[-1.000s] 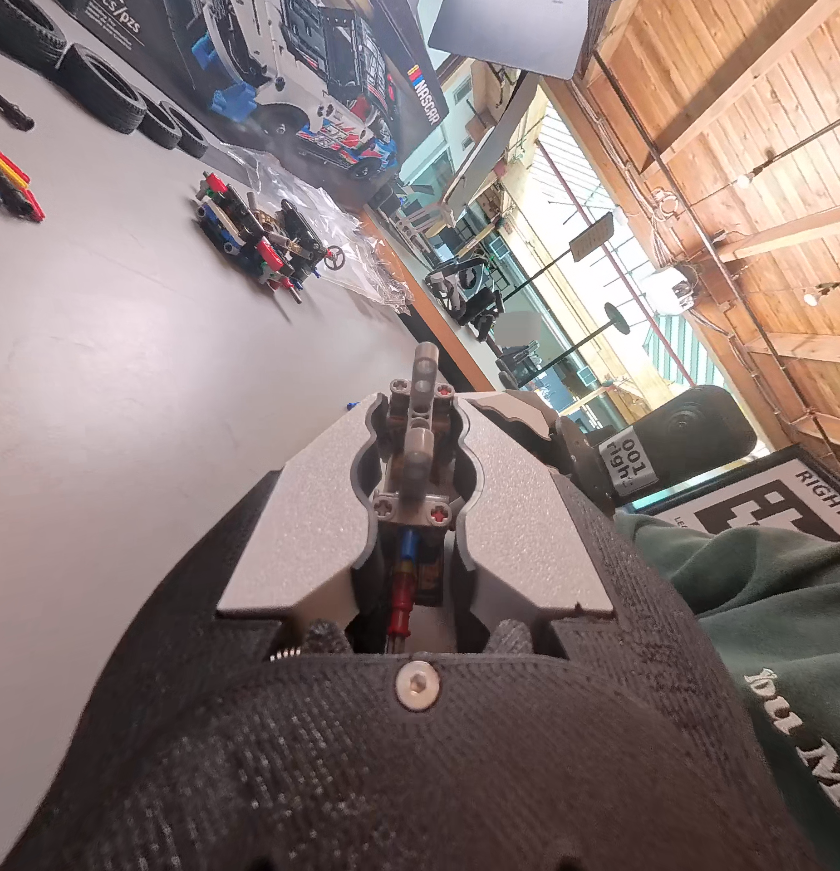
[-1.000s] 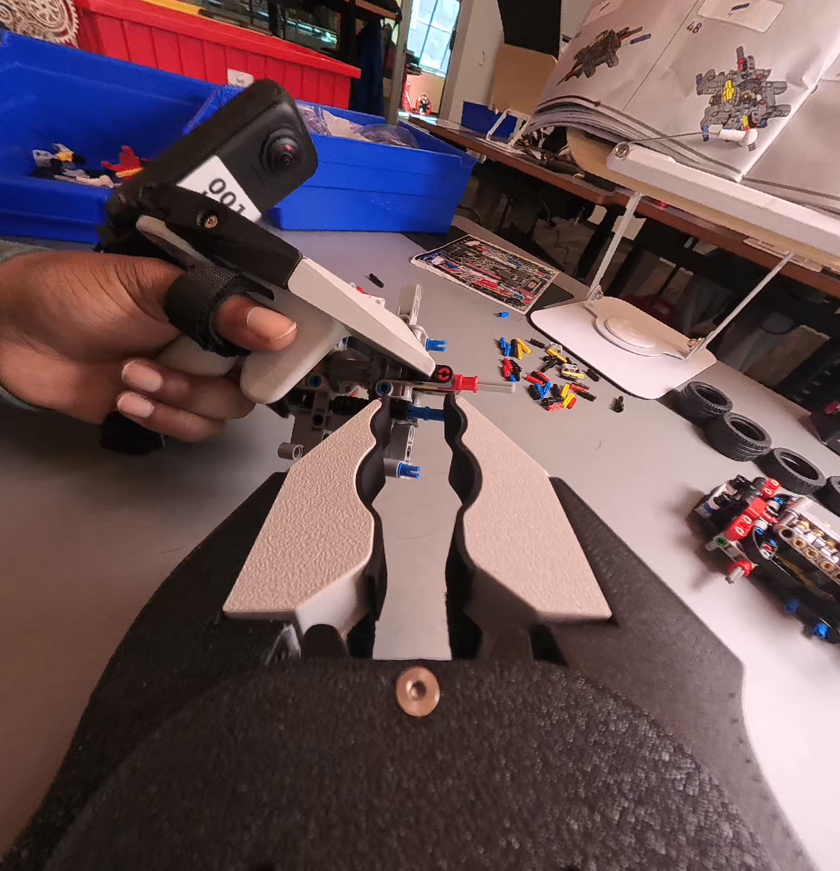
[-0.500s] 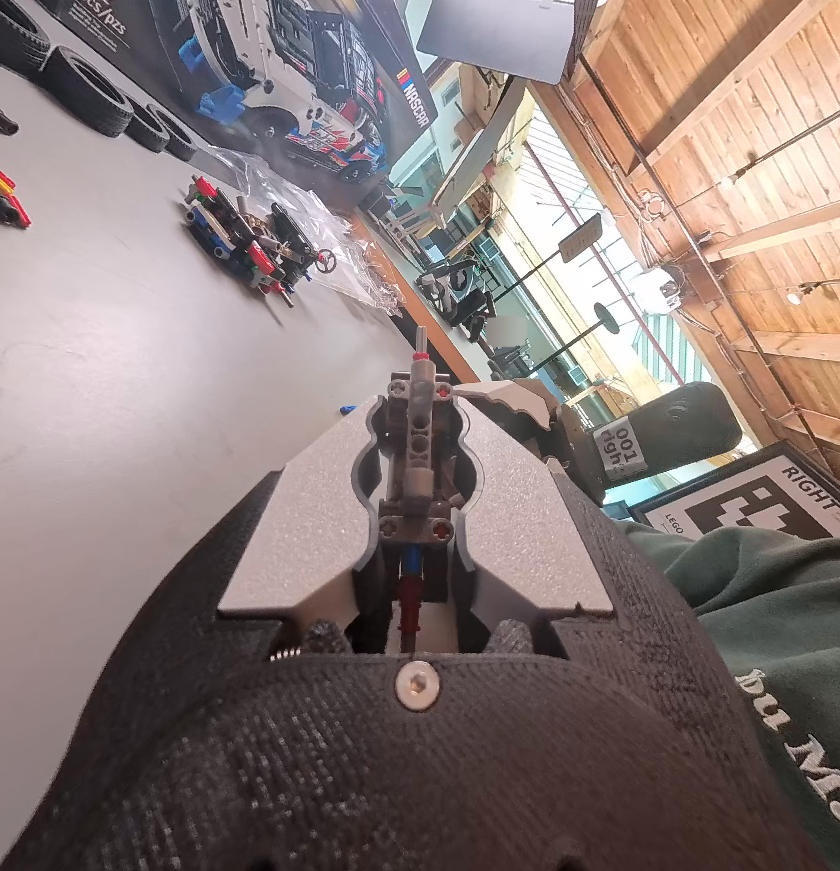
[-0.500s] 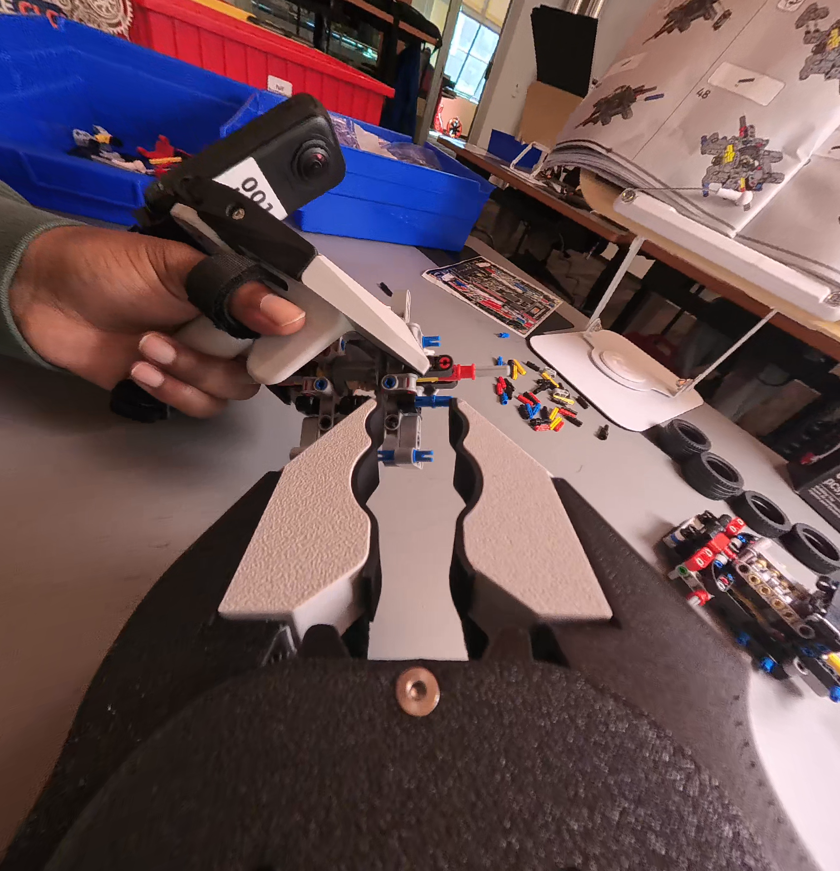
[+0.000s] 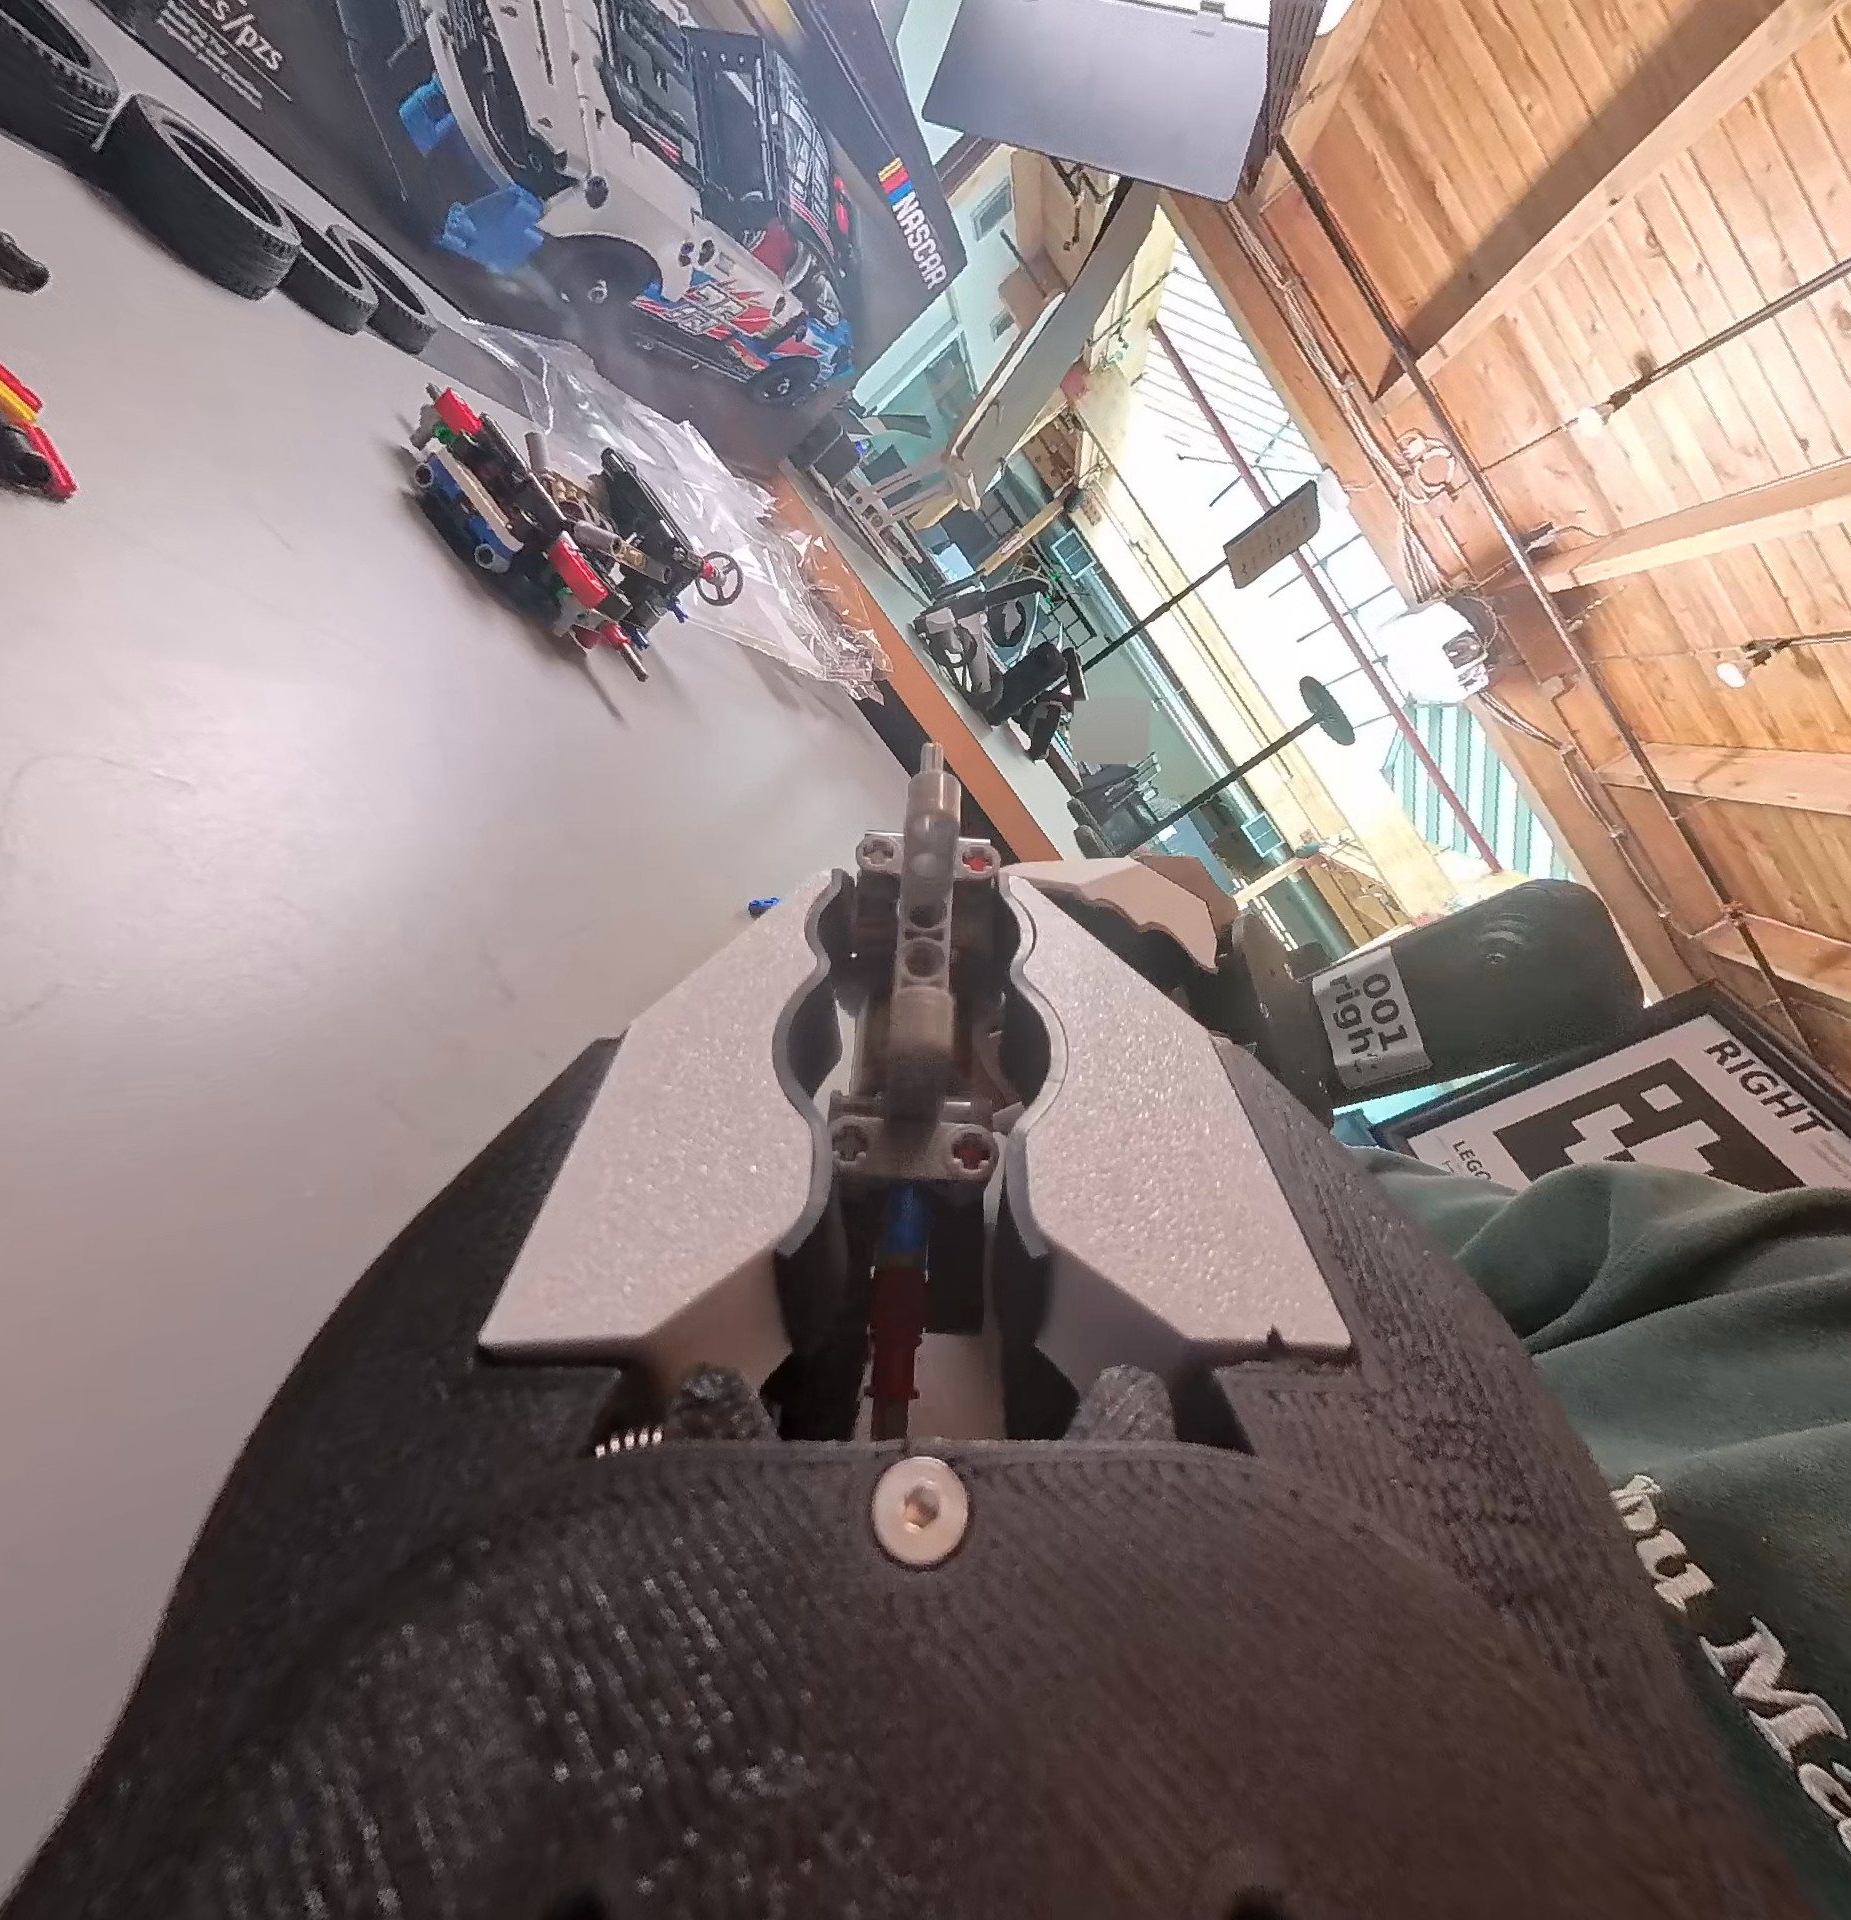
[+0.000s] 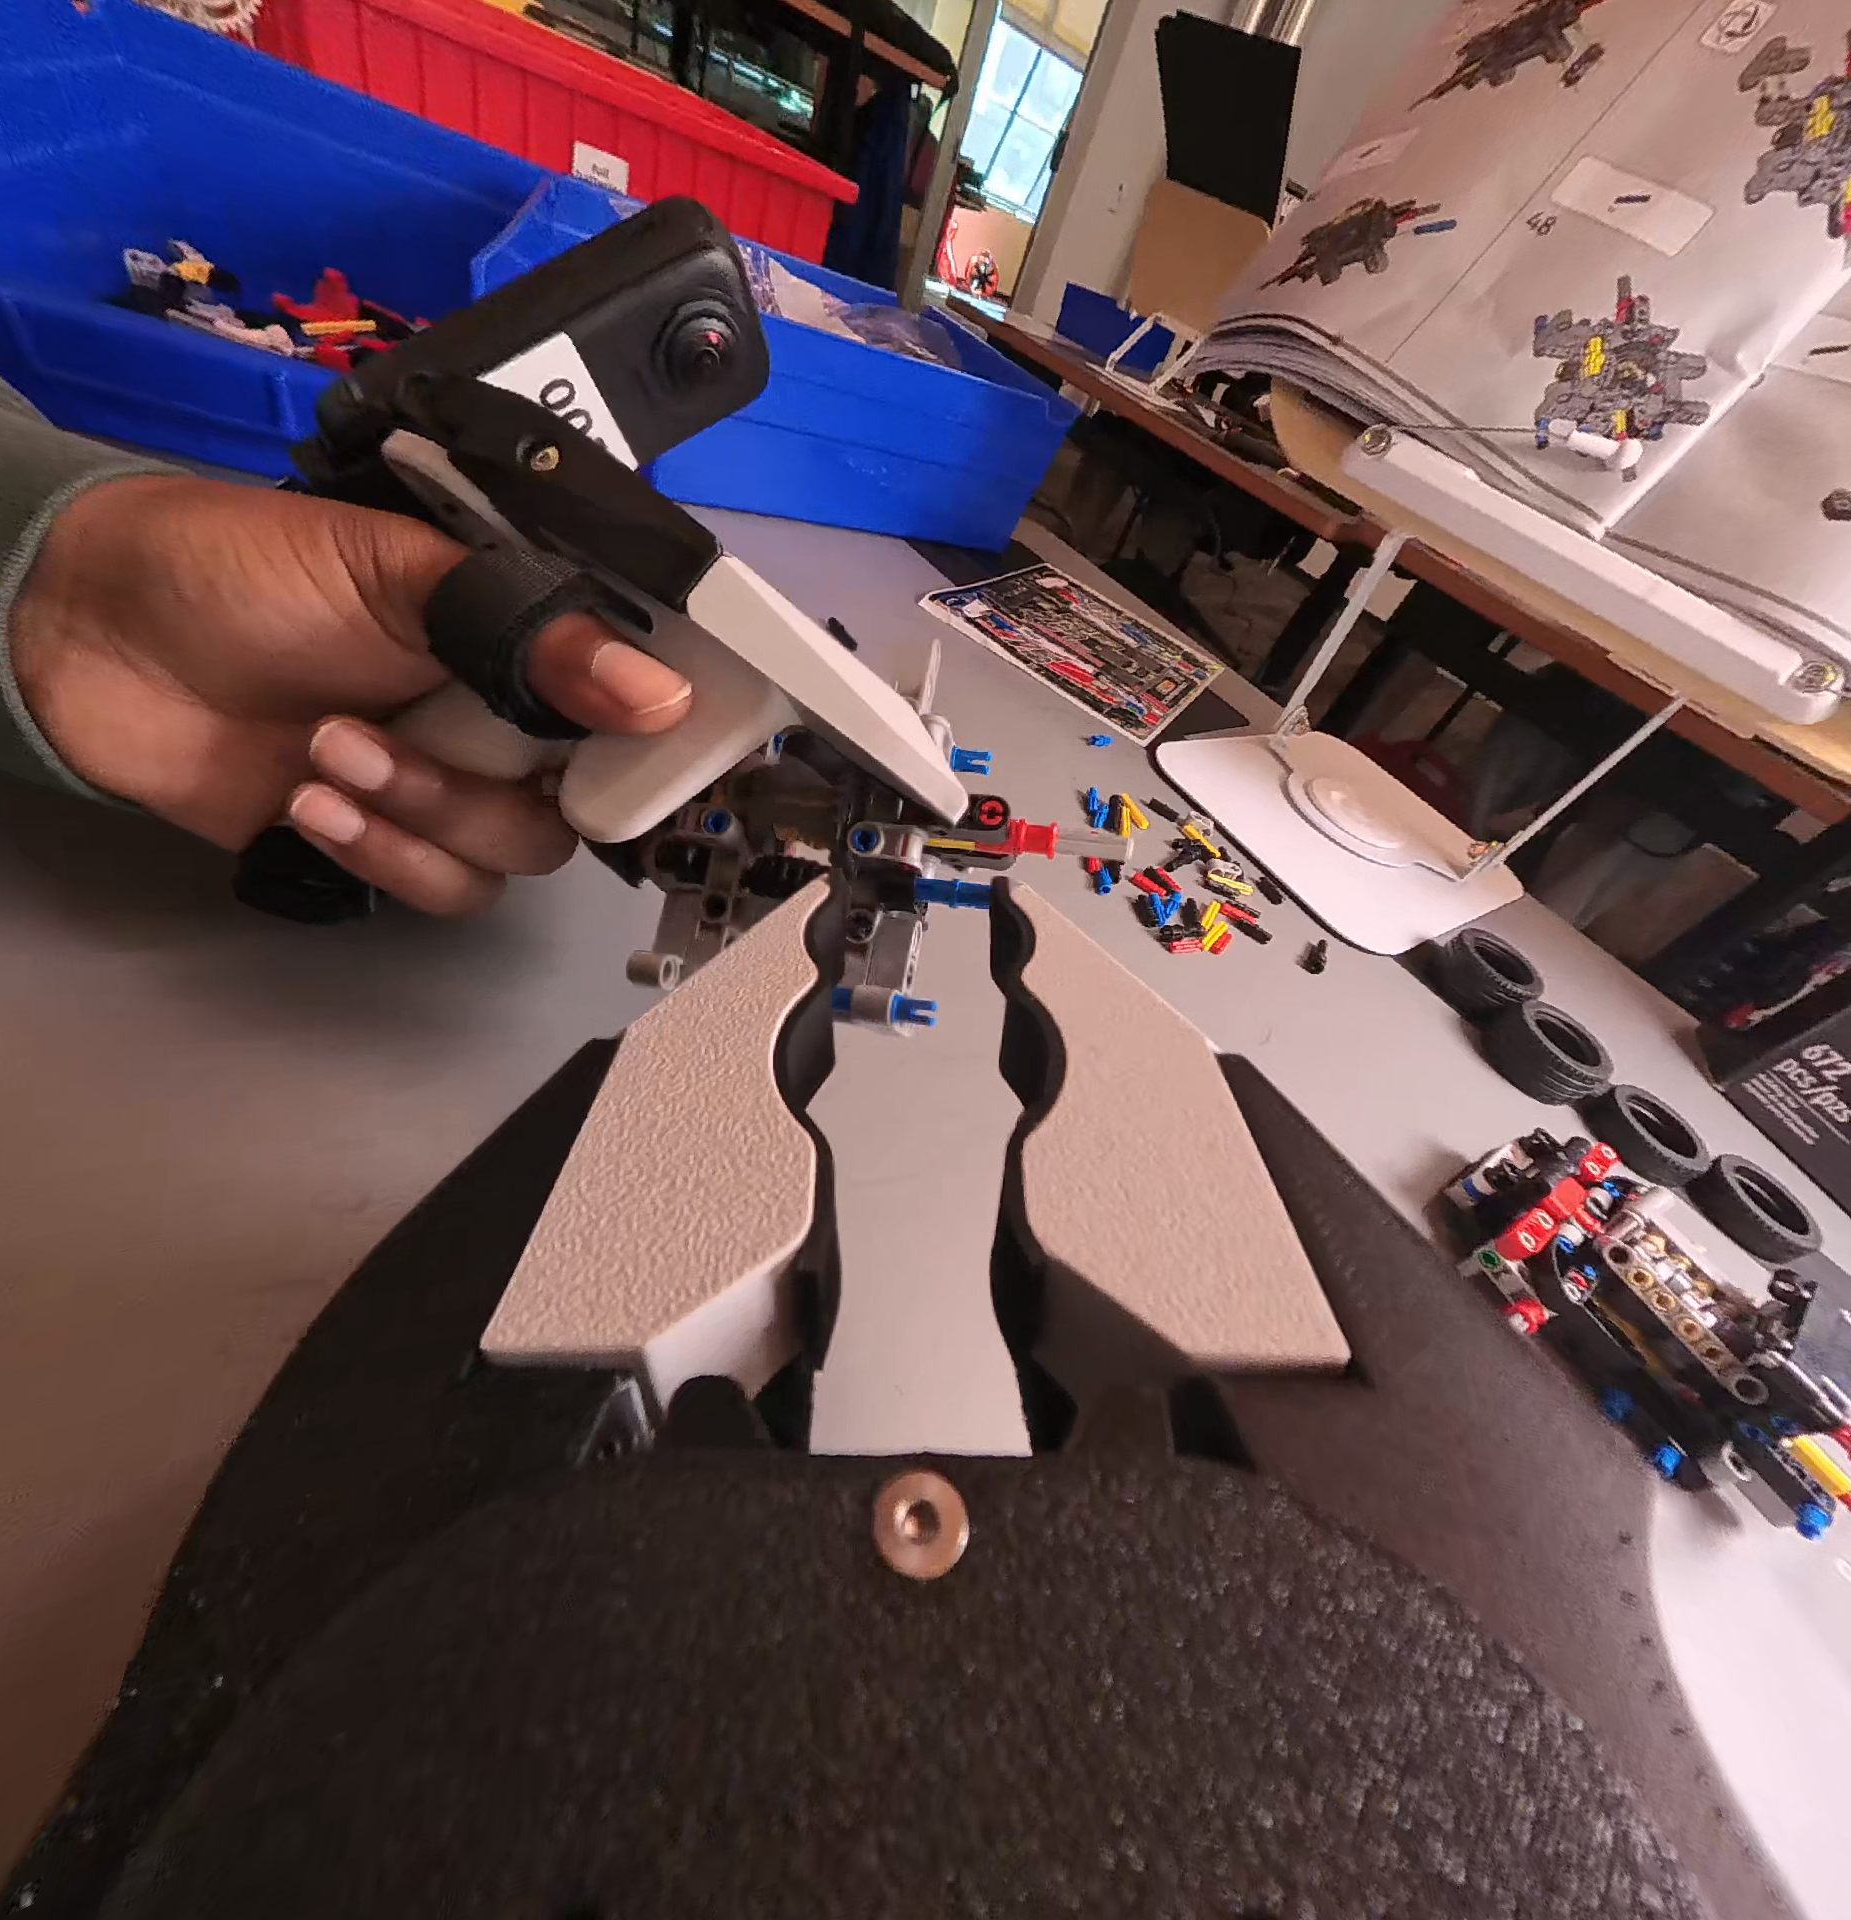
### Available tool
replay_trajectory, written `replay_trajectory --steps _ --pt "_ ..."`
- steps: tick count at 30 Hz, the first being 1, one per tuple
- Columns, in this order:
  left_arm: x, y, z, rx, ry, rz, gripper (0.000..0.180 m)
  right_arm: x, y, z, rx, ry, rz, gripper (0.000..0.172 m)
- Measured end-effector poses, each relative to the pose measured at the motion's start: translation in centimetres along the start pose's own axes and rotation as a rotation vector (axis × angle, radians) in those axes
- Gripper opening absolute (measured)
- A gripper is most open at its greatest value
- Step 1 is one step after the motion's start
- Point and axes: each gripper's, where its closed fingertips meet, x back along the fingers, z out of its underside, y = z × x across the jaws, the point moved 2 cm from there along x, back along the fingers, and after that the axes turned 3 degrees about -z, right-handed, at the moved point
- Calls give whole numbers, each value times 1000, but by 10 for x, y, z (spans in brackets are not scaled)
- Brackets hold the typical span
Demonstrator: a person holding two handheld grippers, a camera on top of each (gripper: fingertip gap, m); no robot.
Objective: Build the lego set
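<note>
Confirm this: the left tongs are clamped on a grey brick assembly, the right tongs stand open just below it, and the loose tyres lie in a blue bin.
Wrong on the tyres. The black tyres lie loose on the grey table, not in a blue bin; the right wrist view shows it. The left tongs do clamp the grey brick assembly, and the right tongs stand open just below it.

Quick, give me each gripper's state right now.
Left gripper: shut on the grey brick assembly.
Right gripper: open, fingertips beside that assembly, gripping nothing.
</note>
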Motion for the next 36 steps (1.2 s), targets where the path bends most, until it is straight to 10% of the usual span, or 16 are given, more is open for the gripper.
replay_trajectory --steps 26,36 --pt "4 0 4 19 14 11 25 -2 8 2 -216 -44 -53 12" --pt "4 1 3 18 27 26 24 -1 15 0 -305 -66 -182 31"
